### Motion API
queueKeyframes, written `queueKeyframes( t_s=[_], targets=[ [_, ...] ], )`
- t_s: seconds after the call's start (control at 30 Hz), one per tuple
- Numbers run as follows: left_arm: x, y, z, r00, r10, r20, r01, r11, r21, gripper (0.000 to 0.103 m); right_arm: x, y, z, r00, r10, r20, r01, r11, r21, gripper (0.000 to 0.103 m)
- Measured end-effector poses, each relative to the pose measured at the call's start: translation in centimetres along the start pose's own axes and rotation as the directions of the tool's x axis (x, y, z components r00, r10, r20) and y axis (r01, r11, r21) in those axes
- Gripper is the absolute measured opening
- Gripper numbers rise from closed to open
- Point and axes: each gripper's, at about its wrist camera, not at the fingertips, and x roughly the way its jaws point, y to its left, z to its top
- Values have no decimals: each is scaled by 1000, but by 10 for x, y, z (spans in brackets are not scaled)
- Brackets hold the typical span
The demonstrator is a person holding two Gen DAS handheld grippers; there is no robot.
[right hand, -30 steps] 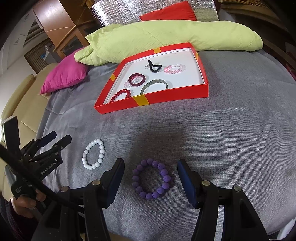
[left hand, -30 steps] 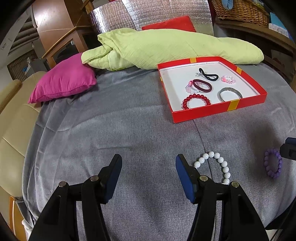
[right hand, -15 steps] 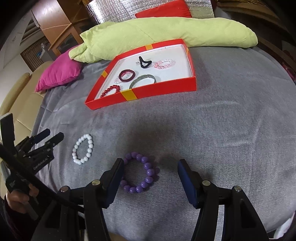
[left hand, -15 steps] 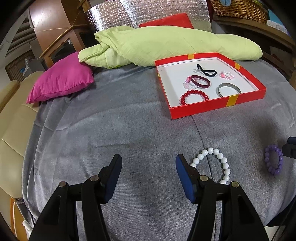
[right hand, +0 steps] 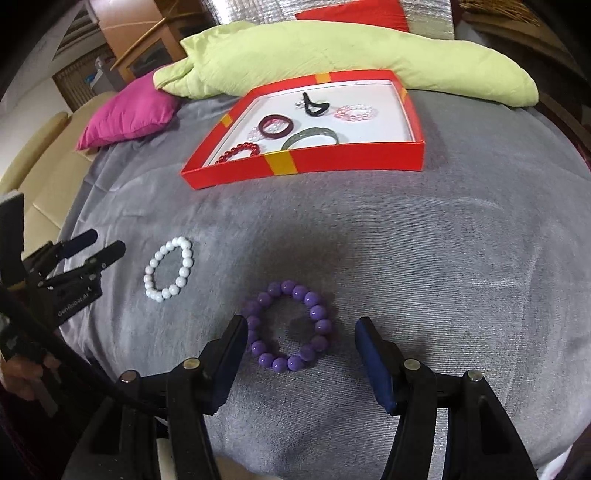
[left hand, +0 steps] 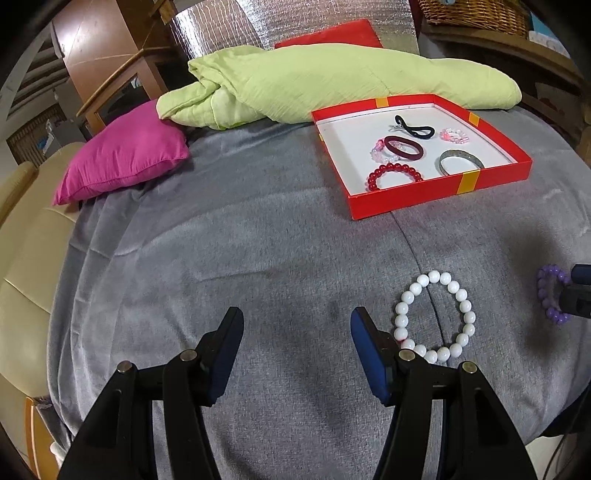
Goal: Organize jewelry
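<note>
A purple bead bracelet [right hand: 317, 312] lies flat on the grey cover between the fingers of my right gripper [right hand: 301, 329]. Its jaws are opening, and the pads do not touch the beads. A white bead bracelet [left hand: 400, 319] lies just right of my left gripper [left hand: 297, 325], which stands open over bare fabric. The right wrist view shows the same white bracelet [right hand: 181, 282] beside the left gripper [right hand: 105, 242]. Further back stands a red box [left hand: 439, 190] with a white floor. It holds a red bead bracelet [left hand: 395, 170], a maroon band [left hand: 402, 147], a black hair tie [left hand: 413, 129], a pink bracelet [left hand: 454, 136] and a grey bangle [left hand: 460, 160].
A light green blanket [left hand: 332, 85] lies bunched behind the box, with a magenta pillow [left hand: 125, 155] to its left and a red cushion [left hand: 328, 35] behind it. A beige sofa arm [left hand: 22, 236] borders the left side. A wicker basket [left hand: 476, 13] sits on a shelf at the back right.
The right gripper has rolled and shifted, so the purple bracelet now sits left of centre between its jaws, which stand slightly wider. The left gripper has hardly moved.
</note>
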Motion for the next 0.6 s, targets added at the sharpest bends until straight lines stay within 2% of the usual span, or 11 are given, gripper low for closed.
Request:
queueKeyframes(
  t_s=[0.2,0.3,0.5,0.6],
  targets=[
    [-1,1,-3,996,-93,-17,92,996,-21,61,2,6,-4,1000,-29,2,29,998,-56,71],
    [-2,-3,-3,988,-151,-27,151,988,-27,61,4,12,-6,999,-45,4,45,995,-85,73],
    [1,-15,-3,976,-211,-62,210,978,-16,61,7,24,-11,997,-80,9,80,984,-162,74],
    [3,-21,-4,964,-252,-85,251,968,-19,62,9,26,-13,995,-97,24,100,979,-179,74]
  ],
)
